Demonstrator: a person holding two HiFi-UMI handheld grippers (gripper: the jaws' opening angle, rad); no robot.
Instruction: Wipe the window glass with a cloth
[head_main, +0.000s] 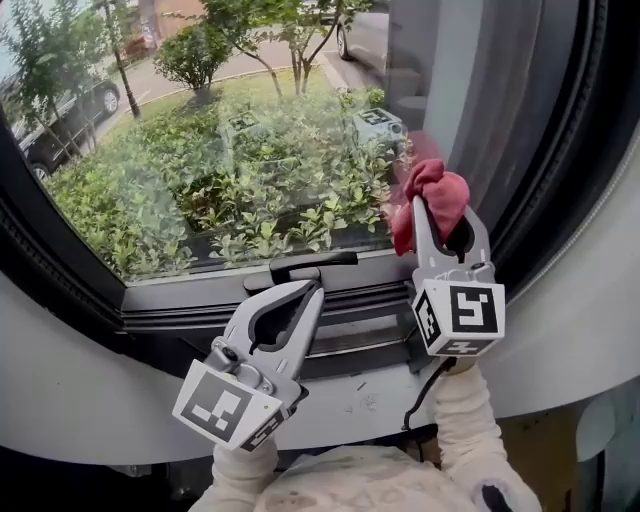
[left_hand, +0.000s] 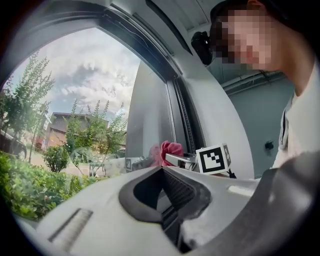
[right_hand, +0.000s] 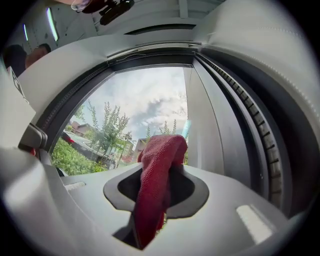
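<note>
By the window glass (head_main: 200, 170), right gripper (head_main: 445, 215) fingers clamp the cloth (head_main: 435, 185), best pressed flat; left gripper (head_main: 318, 291) fingers meet, empty.

Pale grey window sill (head_main: 340, 410), broad and flat, running below the dark window frame (head_main: 180, 325). A few small dark scuff marks (head_main: 368, 400) on the bare surface, right of centre. Thin black cable (head_main: 420, 392) curving down across the right part to the front edge. Low over the left half, left gripper (head_main: 316, 290), jaws together; contact with the surface unclear.
</note>
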